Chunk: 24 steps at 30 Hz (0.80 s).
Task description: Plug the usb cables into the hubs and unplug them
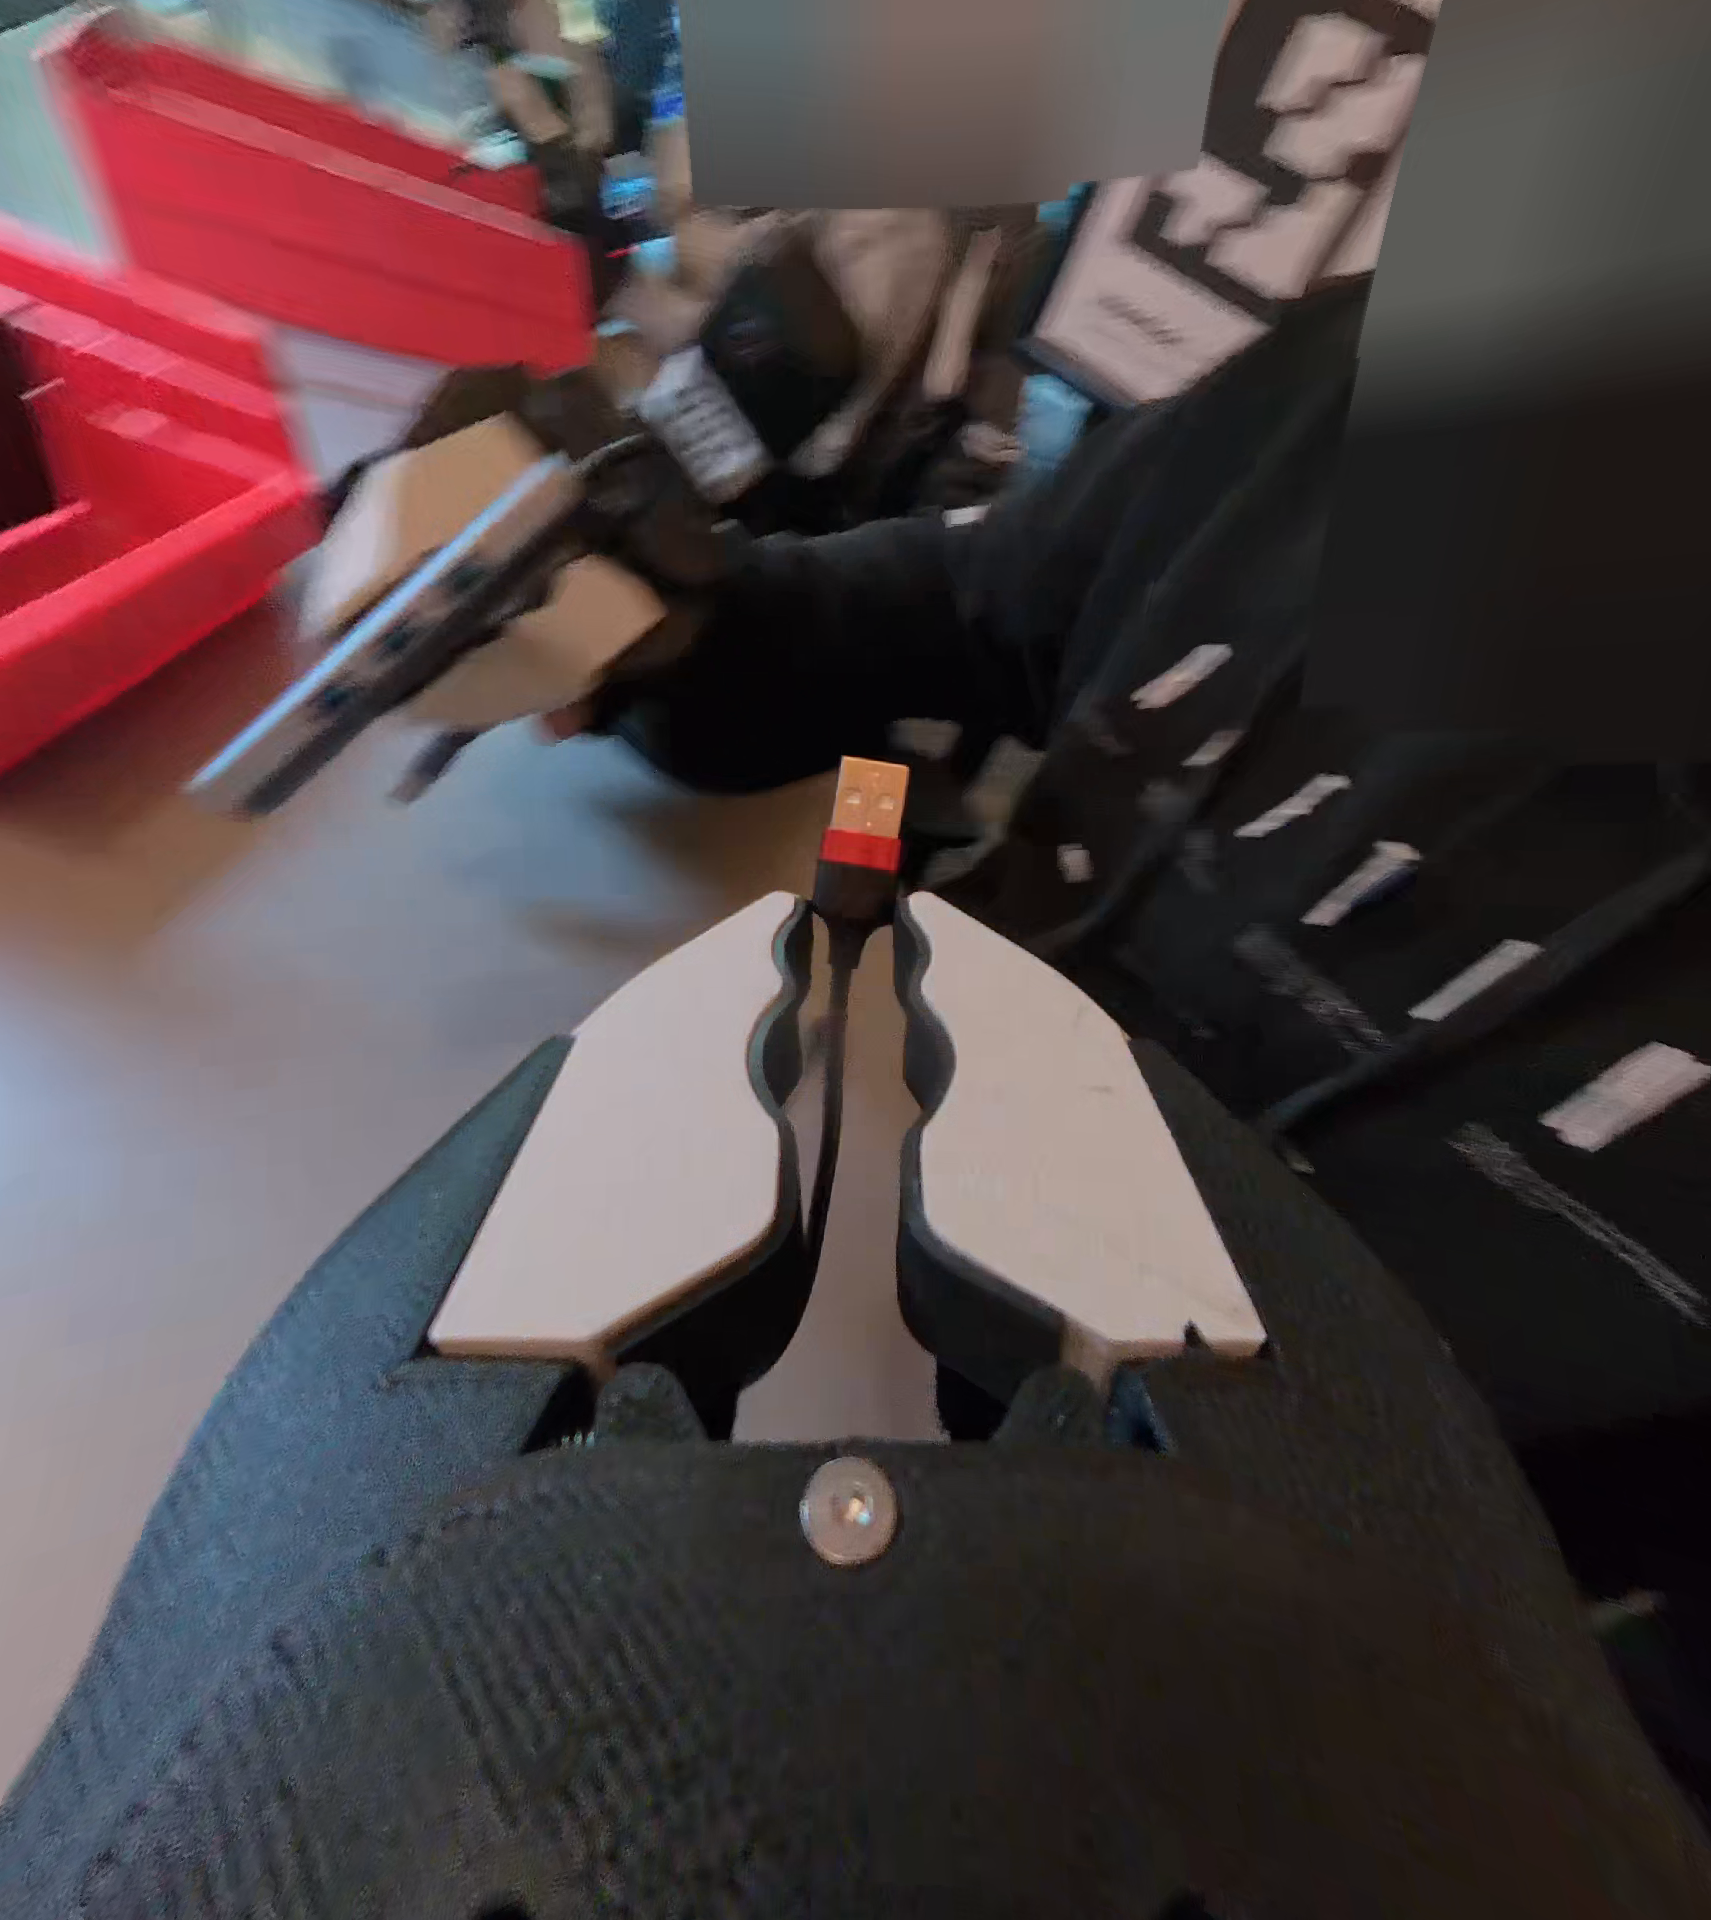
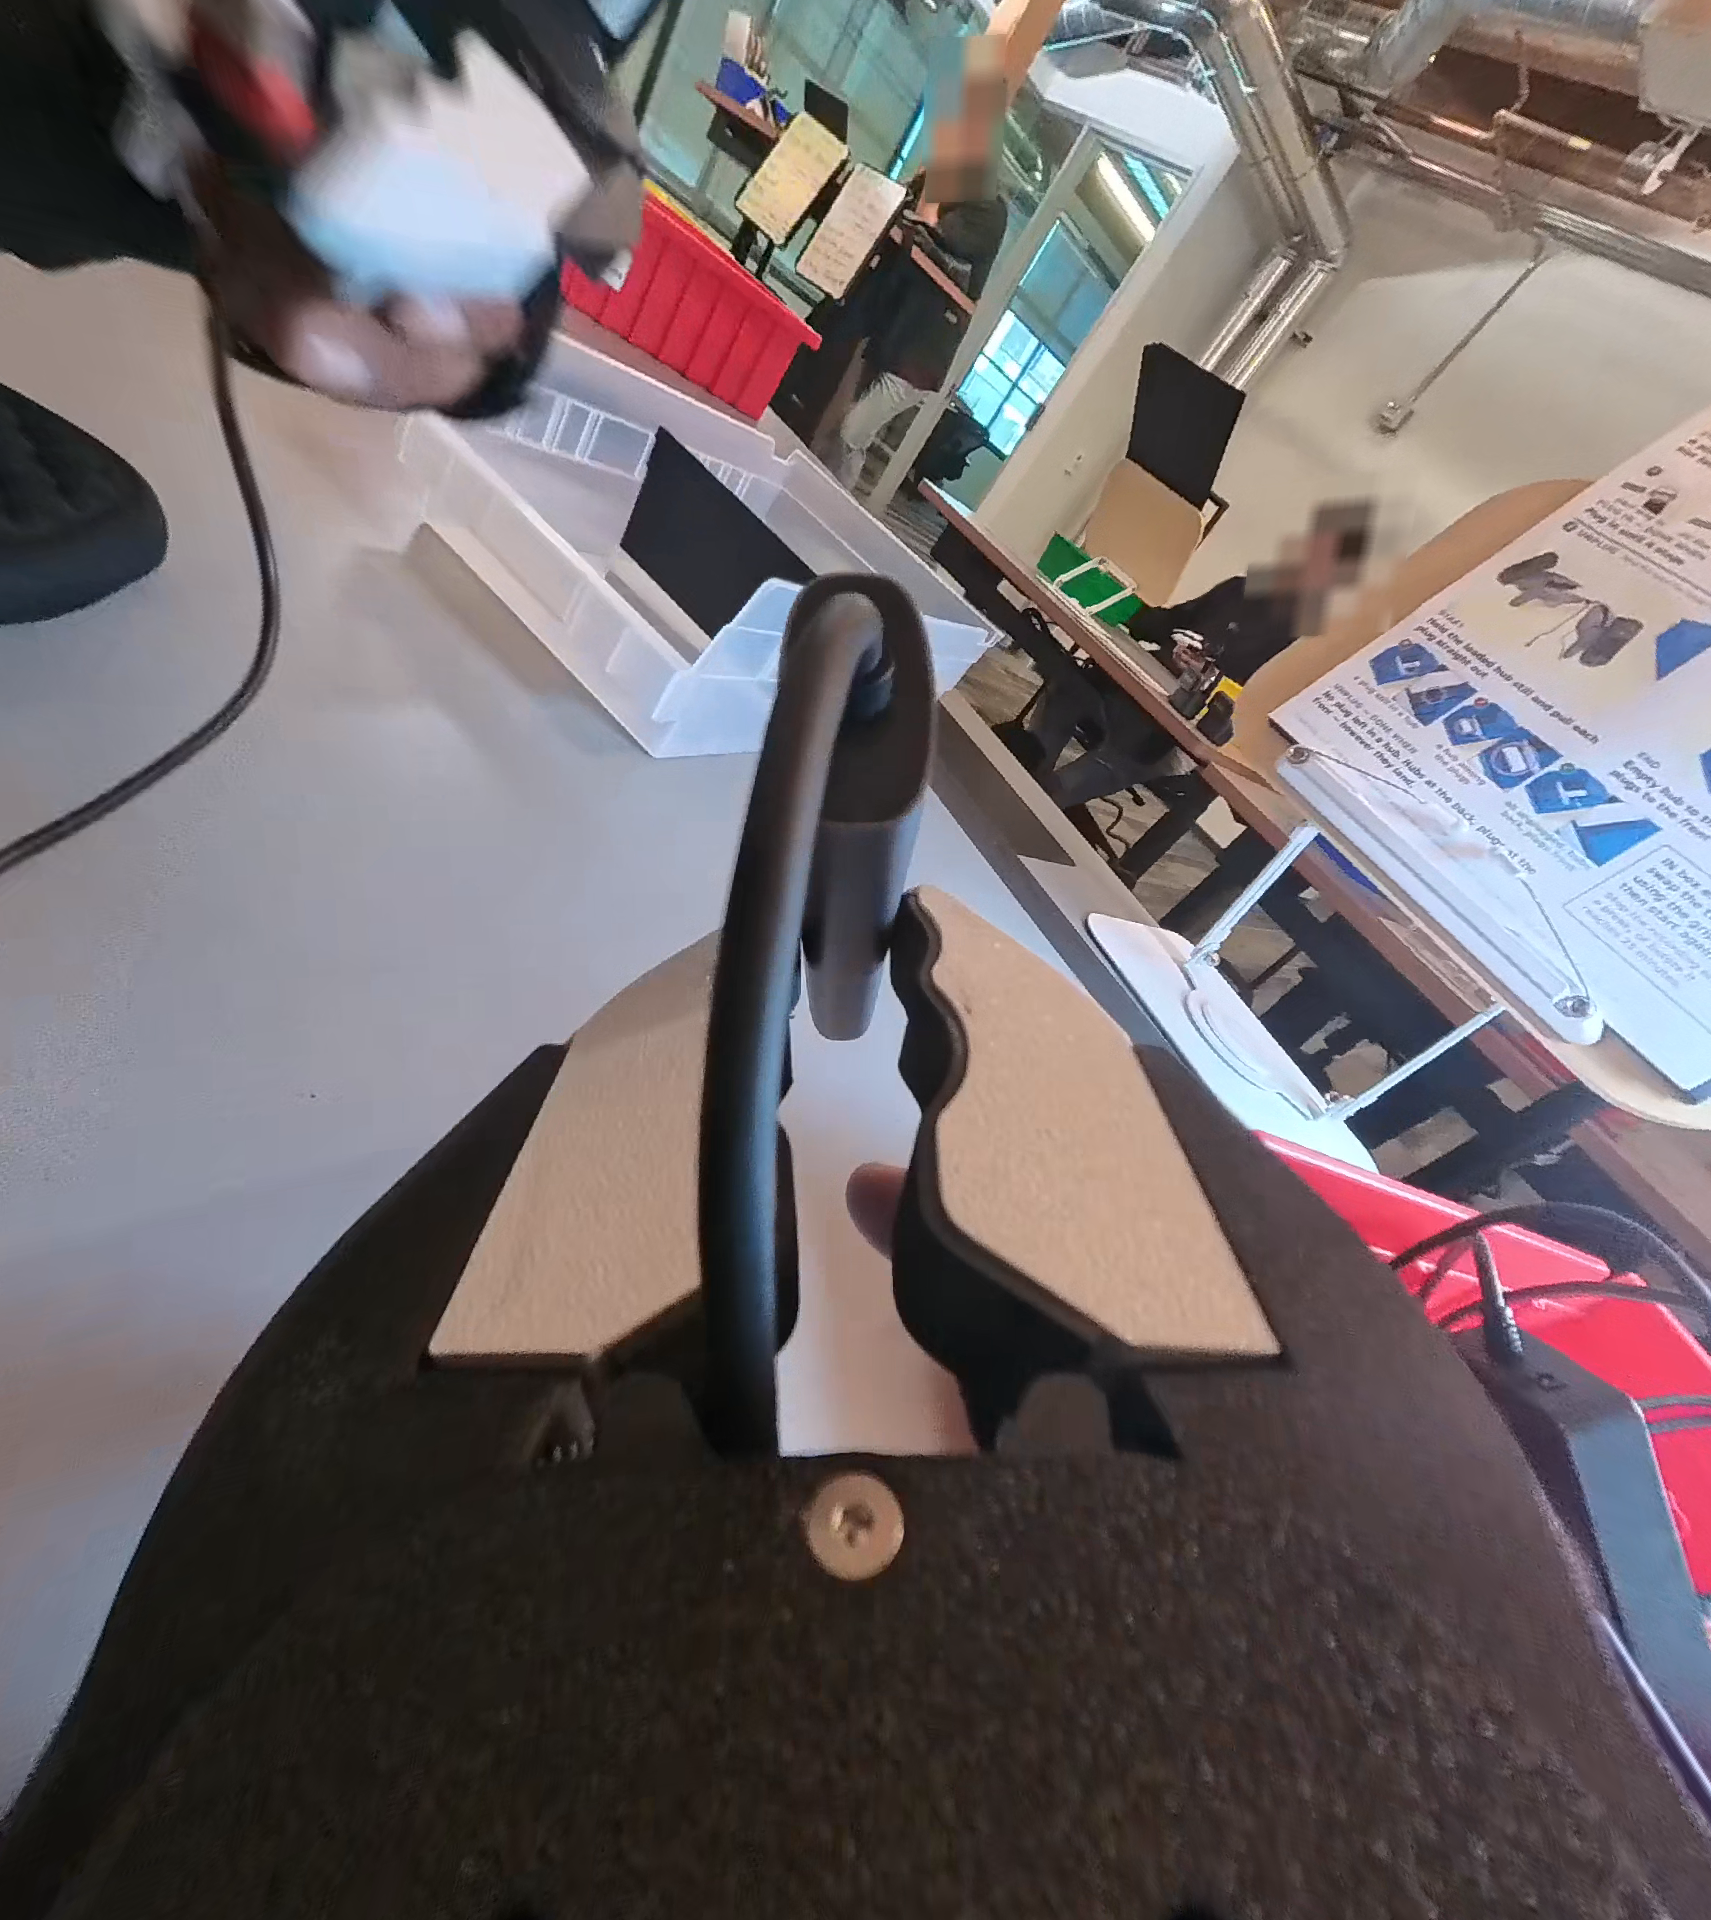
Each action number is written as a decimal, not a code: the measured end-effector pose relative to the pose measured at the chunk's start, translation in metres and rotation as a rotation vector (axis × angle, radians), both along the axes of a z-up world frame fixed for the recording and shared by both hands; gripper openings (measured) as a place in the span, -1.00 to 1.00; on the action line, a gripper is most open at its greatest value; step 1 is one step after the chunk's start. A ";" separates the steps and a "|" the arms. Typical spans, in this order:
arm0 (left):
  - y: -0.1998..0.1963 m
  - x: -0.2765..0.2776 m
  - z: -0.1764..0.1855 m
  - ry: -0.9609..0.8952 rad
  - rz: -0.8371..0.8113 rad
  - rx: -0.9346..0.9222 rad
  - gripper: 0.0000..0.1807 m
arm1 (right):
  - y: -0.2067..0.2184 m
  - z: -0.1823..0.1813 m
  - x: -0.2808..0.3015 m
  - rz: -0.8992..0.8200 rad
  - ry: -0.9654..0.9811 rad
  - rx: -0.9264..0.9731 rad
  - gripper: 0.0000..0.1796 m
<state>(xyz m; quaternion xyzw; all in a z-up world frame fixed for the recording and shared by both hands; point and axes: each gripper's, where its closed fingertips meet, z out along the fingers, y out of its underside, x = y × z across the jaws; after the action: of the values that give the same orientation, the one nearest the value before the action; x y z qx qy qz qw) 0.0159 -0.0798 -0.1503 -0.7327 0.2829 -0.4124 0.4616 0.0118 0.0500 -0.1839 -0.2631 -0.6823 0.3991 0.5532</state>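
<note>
— Doing what with the left gripper [image 1: 846, 904]?

— Pinching the plug [image 1: 866, 821] by its black shell, just behind the red band, leaving the bare metal tip poking forward past the fingertips and trailing the thin cable [image 1: 830, 1091] back between the jaws

— And with the right gripper [image 2: 846, 935]?

— Squeezing the hub [image 2: 866, 831] near its lower end, holding it nearly upright above the grey table [image 2: 415, 883], letting its thick lead [image 2: 747, 987] curl off the top and loop back down past the left finger

— Finding the hub which way from the plug?

— Looking from the left wrist: ahead of the plug and up to its left, well apart from it and badly blurred. Running long from lower left to upper right, so slanting across the plug's line and not facing it. Possibly showing dark ports along the pale edge nearest the plug, but too smeared for telling

— Judging the next move?

— Likely carrying the plug leftward toward the hub and squaring the tip to one port, or tilting the hub to meet it. Not yet lining up, and not yet showing anything plugged in

— Anything around the hub?

— Spotting red bins [image 1: 51, 623] to the left of the hub and a clear tray [image 2: 539, 561] beyond the hub
</note>
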 end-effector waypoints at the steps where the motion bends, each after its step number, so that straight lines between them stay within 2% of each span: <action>1: 0.013 -0.016 -0.014 0.028 0.092 -0.048 -0.84 | 0.000 0.000 0.000 0.001 0.000 -0.004 -0.79; 3: 0.034 -0.047 -0.051 0.107 0.257 -0.156 -0.86 | 0.000 0.000 0.000 0.003 -0.004 -0.005 -0.79; 6: 0.048 -0.084 -0.101 0.325 0.433 -0.237 -0.82 | -0.001 -0.002 0.001 0.005 -0.012 -0.003 -0.79; 12: 0.060 -0.086 -0.110 0.506 0.509 -0.156 -0.81 | 0.001 -0.001 -0.001 0.002 -0.011 -0.008 -0.79; 15: 0.075 -0.076 -0.122 0.605 0.487 -0.135 -0.78 | 0.003 -0.002 -0.002 -0.004 -0.016 -0.011 -0.79; 19: 0.095 -0.065 -0.143 0.699 0.406 -0.202 -0.76 | 0.006 -0.003 -0.002 -0.011 -0.018 0.002 -0.79; 24: 0.109 -0.057 -0.153 0.730 0.328 -0.256 -0.78 | 0.008 -0.001 0.001 -0.014 -0.014 0.015 -0.79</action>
<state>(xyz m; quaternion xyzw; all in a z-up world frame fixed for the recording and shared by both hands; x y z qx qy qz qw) -0.0406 0.0287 -0.3031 -0.9175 0.2541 -0.0785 0.2957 0.0127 0.0581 -0.1849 -0.2665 -0.6871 0.3883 0.5533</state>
